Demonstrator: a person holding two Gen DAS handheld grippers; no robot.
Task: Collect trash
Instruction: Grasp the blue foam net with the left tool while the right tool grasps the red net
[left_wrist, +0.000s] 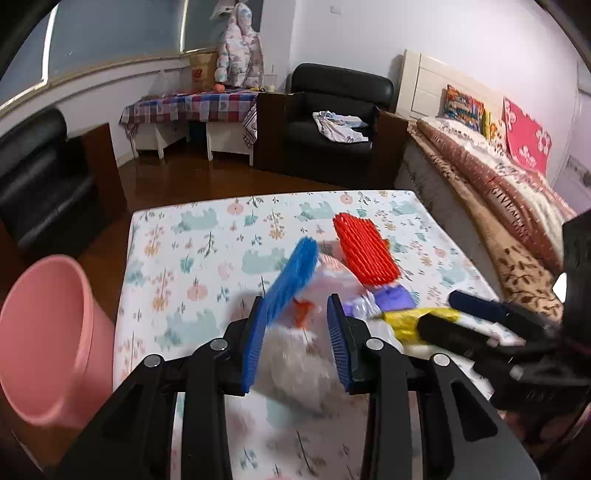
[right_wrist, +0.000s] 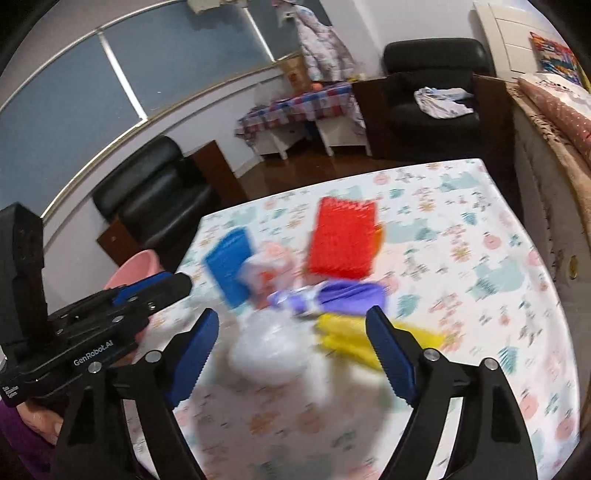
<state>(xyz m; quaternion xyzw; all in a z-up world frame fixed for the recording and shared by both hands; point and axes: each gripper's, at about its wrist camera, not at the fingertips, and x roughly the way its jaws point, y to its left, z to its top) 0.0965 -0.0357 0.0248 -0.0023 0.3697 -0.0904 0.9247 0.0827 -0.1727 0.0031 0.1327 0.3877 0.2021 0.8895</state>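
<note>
So you've got the table (left_wrist: 192, 236) with its floral cloth filling most of both views, and the pink bin (left_wrist: 48, 332) sits off its left edge on the floor. The trash is all heaped in the middle of the table: a red mesh sleeve (right_wrist: 341, 240) farthest back, a blue mesh sleeve (right_wrist: 229, 262) to its left, a purple wrapper (right_wrist: 347, 295) and a yellow wrapper (right_wrist: 343, 332) nearer you, plus a crumpled clear plastic bag (right_wrist: 266, 350) at the front. Your left gripper (left_wrist: 295, 343) has its jaws half apart with that clear bag between them; it's blurry, so I can't tell if the pads really pinch it. Your right gripper (right_wrist: 291, 354) is spread wide, released, hanging above the bag and yellow wrapper with nothing in it.
</note>
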